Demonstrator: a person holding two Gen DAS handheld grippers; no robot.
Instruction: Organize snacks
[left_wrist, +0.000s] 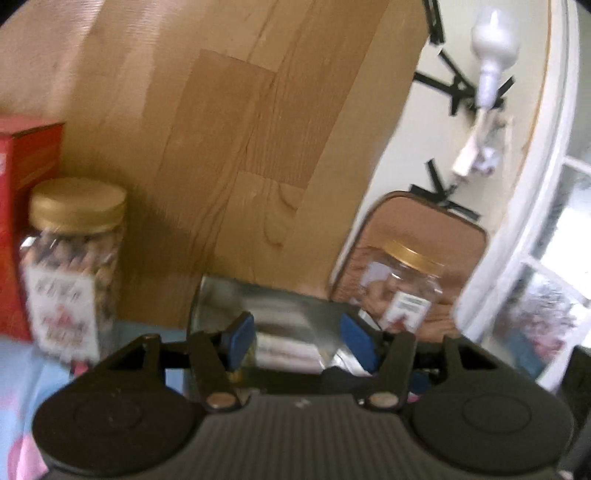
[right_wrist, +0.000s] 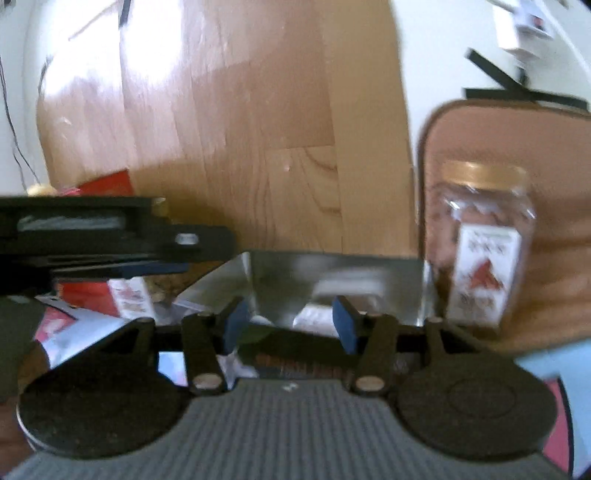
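Note:
A silver foil snack bag lies open-mouthed in front of both grippers and also shows in the right wrist view. My left gripper is open, its blue pads either side of the bag's near edge. My right gripper is open over the same bag, nothing between its pads. A gold-lidded clear jar stands at the left. A second gold-lidded jar stands at the right in front of a tan tray; it also shows in the right wrist view. The left gripper's body crosses the right view's left side.
A red box stands behind the left jar. A tan tray leans at the right. Red and white snack packets lie at the left. Wooden floor lies beyond the edge of the light blue cloth. The frames are blurred.

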